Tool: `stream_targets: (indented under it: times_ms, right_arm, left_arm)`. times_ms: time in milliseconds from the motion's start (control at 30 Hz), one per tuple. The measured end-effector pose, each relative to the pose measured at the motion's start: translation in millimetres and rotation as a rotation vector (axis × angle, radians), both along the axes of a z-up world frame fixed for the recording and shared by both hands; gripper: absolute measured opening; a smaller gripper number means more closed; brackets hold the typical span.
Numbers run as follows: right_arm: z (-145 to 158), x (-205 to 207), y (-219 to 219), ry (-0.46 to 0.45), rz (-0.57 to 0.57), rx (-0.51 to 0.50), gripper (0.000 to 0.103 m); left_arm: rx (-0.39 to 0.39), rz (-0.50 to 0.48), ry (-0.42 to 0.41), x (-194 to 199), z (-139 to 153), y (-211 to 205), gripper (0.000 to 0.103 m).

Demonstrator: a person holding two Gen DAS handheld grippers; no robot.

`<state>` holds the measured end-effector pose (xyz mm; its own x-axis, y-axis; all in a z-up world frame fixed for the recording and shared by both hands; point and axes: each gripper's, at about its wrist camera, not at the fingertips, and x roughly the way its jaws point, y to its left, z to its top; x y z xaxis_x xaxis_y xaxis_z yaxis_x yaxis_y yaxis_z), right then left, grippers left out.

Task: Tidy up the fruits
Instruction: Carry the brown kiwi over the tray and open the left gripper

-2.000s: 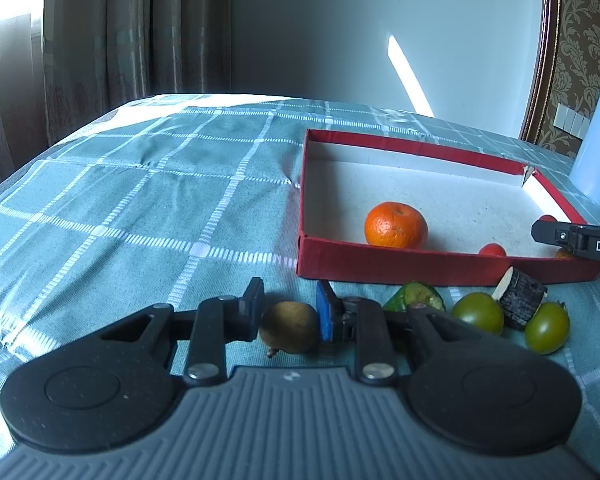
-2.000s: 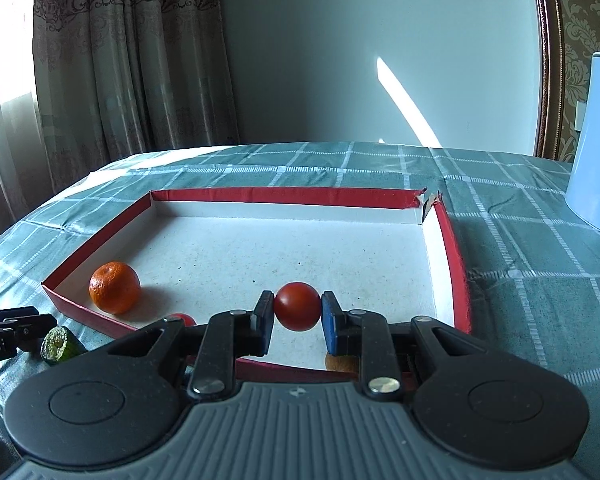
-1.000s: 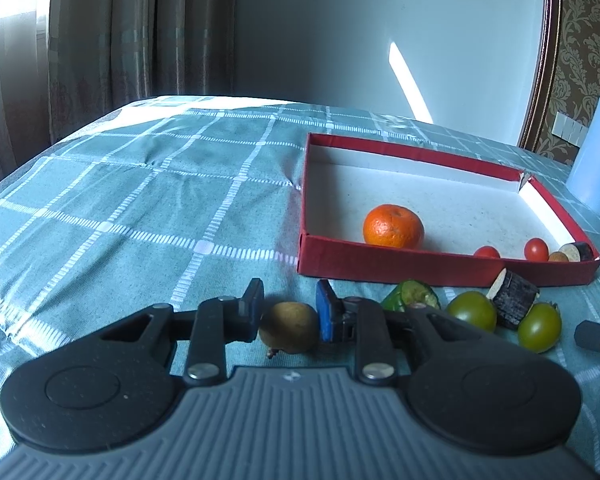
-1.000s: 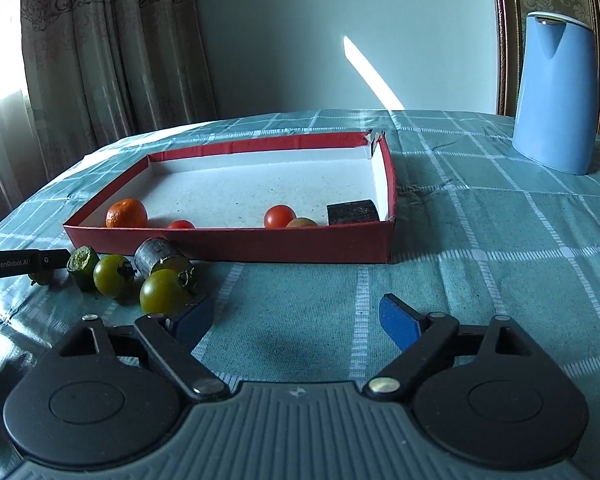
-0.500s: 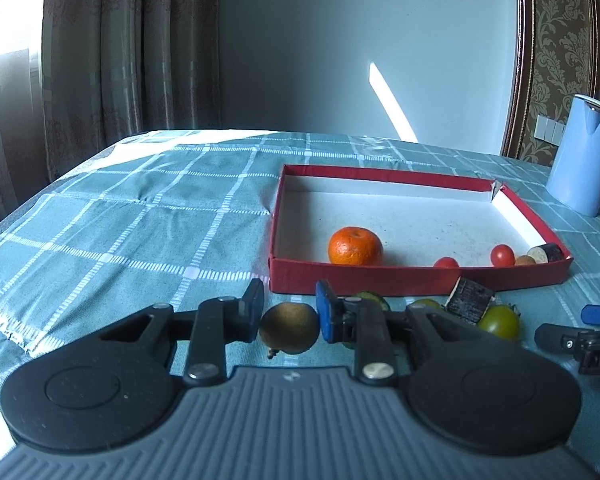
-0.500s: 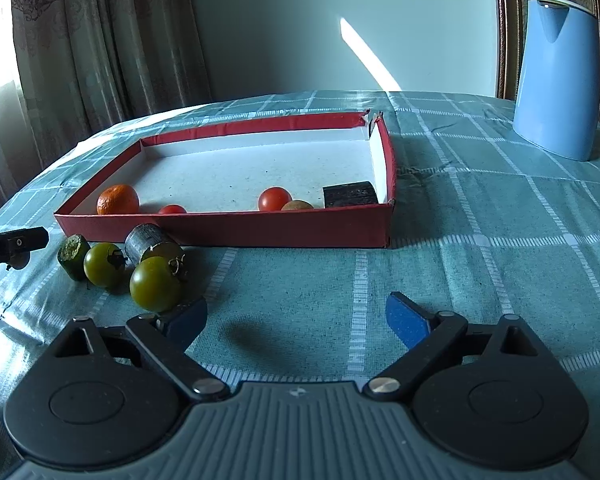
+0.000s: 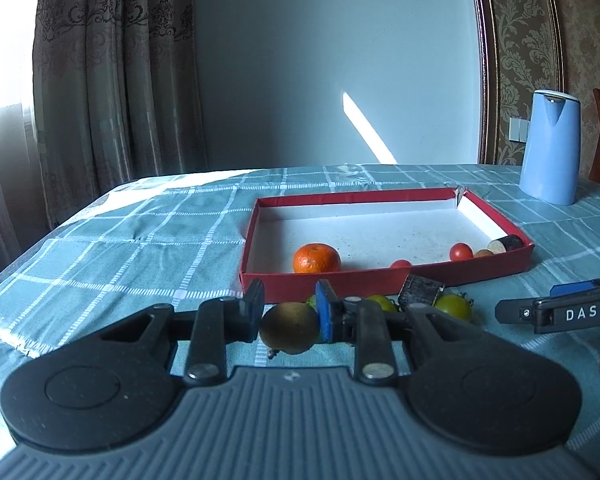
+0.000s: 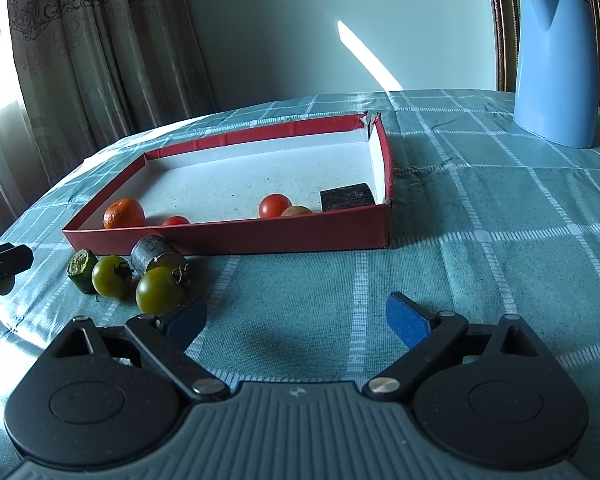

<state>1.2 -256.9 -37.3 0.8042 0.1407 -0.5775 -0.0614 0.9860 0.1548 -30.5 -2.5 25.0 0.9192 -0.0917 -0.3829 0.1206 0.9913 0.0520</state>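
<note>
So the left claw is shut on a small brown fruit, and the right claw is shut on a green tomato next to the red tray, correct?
Not quite. The left claw is shut on the small brown fruit, but the right claw is open and holds nothing, as the right wrist view shows. The nearest green tomato sits on the cloth beside its left finger, next to the red tray.

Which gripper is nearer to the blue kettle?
Right. The right gripper hangs open over bare cloth on the tray's kettle side; the left gripper, holding the brown fruit, is before the tray's far end.

Red tray (image 8: pixel 284 236), teal checked tablecloth (image 8: pixel 480 240)
</note>
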Motion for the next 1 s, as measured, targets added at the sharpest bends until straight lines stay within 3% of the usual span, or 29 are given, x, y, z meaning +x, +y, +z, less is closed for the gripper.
stream_targets:
  times_ms: [167, 267, 367, 533, 833, 1000]
  right_arm:
    - [0.2, 0.0, 0.7, 0.000, 0.000, 0.000, 0.097]
    - [0.3, 0.0, 0.6, 0.000, 0.000, 0.001, 0.097]
    - [0.4, -0.3, -0.3, -0.002, 0.000, 0.009, 0.097]
    - [0.3, 0.0, -0.3, -0.001, 0.002, 0.014, 0.098]
    - [0.4, 0.8, 0.4, -0.001, 0.002, 0.015, 0.098]
    - [0.3, 1.4, 0.8, -0.001, 0.003, 0.016, 0.099]
  left_arm:
    - [-0.005, -0.022, -0.018, 21.5, 17.8, -14.6, 0.025]
    - [-0.051, -0.045, 0.017, 55.2, 31.9, -24.9, 0.025]
    - [-0.048, -0.045, 0.050, 88.3, 37.7, -38.4, 0.025]
    - [-0.013, -0.052, 0.076, 124.4, 28.6, -60.9, 0.025]
    - [-0.021, -0.060, 0.154, 157.3, 1.3, -67.9, 0.025]
    - [-0.008, -0.036, 0.137, 156.2, -0.6, -66.5, 0.042]
